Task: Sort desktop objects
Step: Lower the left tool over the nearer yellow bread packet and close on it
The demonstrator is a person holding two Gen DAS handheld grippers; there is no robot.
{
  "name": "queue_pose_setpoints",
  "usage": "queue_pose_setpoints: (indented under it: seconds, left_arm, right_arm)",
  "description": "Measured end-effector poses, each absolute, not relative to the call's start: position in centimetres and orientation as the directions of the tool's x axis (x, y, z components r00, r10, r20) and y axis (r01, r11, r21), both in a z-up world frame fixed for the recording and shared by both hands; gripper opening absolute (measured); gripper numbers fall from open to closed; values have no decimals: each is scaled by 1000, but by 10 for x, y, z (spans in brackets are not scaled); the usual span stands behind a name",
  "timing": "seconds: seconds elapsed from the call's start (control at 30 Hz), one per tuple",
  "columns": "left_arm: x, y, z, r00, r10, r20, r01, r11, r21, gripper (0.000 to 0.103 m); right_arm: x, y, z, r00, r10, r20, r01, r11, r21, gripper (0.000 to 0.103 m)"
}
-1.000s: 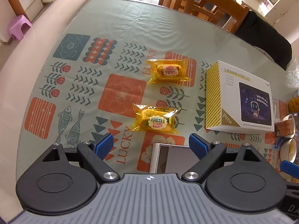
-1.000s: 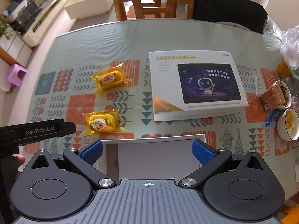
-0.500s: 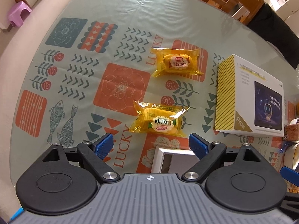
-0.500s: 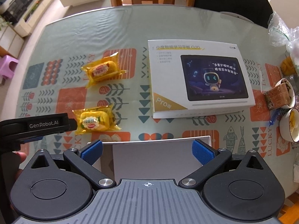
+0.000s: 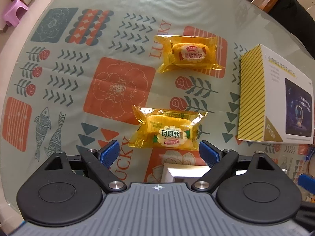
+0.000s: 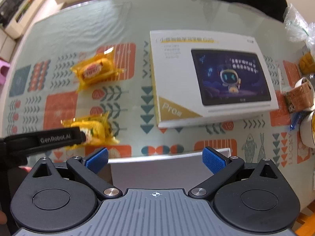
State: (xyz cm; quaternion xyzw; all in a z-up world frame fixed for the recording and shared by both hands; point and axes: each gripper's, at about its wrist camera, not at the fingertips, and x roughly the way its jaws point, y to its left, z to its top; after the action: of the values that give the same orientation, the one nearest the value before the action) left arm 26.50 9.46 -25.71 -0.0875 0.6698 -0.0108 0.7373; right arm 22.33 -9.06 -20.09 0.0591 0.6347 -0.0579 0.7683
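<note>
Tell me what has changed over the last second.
The left gripper has moved forward and down toward the nearer yellow bread packet, its open fingers now flanking the packet without touching it. The right gripper has also edged forward, open and empty. Both packets, the tablet box and the white tray stayed put.

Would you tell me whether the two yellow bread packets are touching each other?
Apart. The left wrist view shows patterned tablecloth plainly between the near packet and the far packet.
</note>
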Motion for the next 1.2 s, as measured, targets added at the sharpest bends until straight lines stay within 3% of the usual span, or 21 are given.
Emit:
queue_pose_setpoints:
  seconds: [0.63, 1.2]
  left_arm:
    - [272, 87, -289, 99, -188, -977, -93, 976, -197, 103]
    - [279, 60, -318, 99, -44, -994, -22, 999, -47, 103]
  right_arm:
    - [210, -91, -216, 284, 24, -959, 146, 987, 68, 103]
    - [208, -97, -220, 272, 34, -962, 153, 985, 78, 103]
